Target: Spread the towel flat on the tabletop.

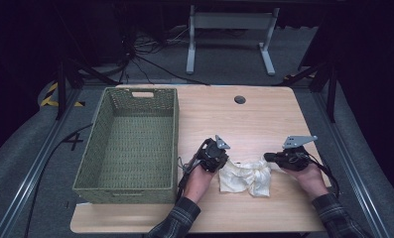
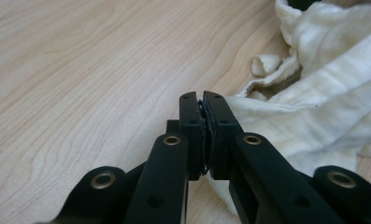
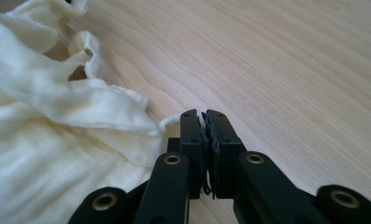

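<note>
A crumpled cream cloth (image 1: 246, 176) lies on the wooden table (image 1: 254, 119) near its front edge, between my two grippers. My left gripper (image 1: 224, 161) is at the cloth's left edge. In the left gripper view its jaws (image 2: 203, 100) are pressed together, with the cloth (image 2: 323, 84) running in under them from the right. My right gripper (image 1: 268, 157) is at the cloth's right edge. In the right gripper view its jaws (image 3: 203, 116) are closed on a thin corner of the cloth (image 3: 43, 154), and a sliver of white shows between the pads.
A large green woven basket (image 1: 127, 187) stands empty on the table's left side, close to my left hand. A round cable hole (image 1: 239, 99) sits near the table's far edge. Bare wood stretches behind the cloth.
</note>
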`<state>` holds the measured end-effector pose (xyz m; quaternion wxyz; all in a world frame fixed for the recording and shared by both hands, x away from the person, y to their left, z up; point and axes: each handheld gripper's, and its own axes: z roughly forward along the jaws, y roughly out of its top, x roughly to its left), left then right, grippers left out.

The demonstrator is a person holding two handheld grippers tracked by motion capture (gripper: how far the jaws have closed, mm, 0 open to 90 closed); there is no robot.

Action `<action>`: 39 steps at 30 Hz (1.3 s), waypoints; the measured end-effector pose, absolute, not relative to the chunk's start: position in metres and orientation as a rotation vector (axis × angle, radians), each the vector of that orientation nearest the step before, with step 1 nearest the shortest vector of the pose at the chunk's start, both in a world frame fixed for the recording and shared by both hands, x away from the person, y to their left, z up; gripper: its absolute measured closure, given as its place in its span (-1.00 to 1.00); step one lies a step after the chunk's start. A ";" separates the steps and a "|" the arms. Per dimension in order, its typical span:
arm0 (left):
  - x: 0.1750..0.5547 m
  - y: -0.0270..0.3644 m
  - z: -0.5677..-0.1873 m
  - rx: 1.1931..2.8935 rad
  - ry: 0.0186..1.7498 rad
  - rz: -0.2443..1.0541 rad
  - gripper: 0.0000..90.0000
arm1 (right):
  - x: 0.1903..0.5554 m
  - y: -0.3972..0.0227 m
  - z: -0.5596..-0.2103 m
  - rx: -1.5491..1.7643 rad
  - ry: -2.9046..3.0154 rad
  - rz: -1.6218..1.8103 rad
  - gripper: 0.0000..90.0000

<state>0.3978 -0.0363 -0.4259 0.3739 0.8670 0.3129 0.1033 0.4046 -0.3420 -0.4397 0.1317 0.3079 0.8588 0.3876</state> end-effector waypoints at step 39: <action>0.400 -0.034 -0.426 2.221 0.813 0.318 0.33 | 0.389 -0.397 -0.418 1.000 2.384 1.142 0.46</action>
